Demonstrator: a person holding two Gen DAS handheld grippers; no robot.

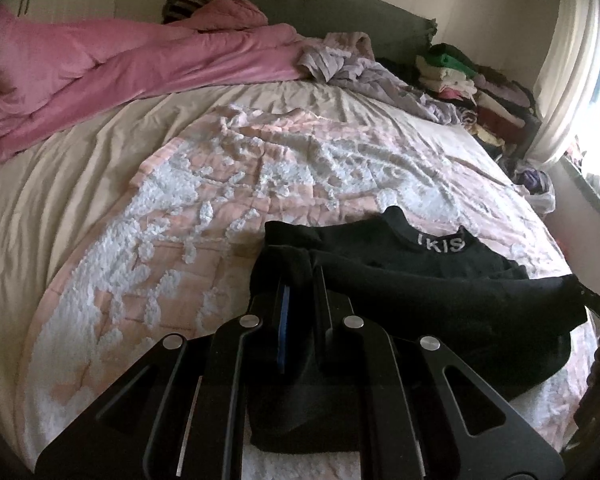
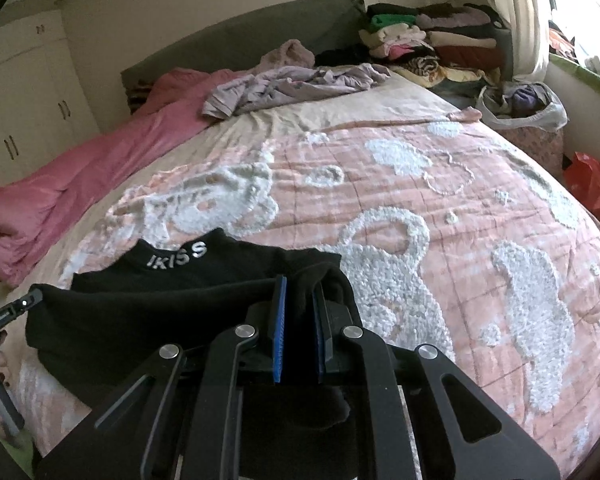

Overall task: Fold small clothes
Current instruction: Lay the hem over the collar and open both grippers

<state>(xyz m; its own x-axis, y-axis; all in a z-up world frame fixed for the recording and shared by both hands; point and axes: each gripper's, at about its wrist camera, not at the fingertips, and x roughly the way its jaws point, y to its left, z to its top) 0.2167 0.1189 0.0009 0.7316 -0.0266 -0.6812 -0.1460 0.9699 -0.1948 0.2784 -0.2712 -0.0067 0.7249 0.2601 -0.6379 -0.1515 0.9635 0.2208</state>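
Your black top with white lettering at its collar lies on the pink-and-white bedspread, its lower hem lifted and folded toward the collar. Your left gripper is clamped on one hem corner; your right gripper pinches the other between blue pads. A pink duvet sits beyond, with stacked clothes near the headboard.

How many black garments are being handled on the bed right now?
1. The black top lies near the front edge of the pink patterned blanket, one end pinched in each gripper's jaws. Other dark clothes may be hidden in the far pile.
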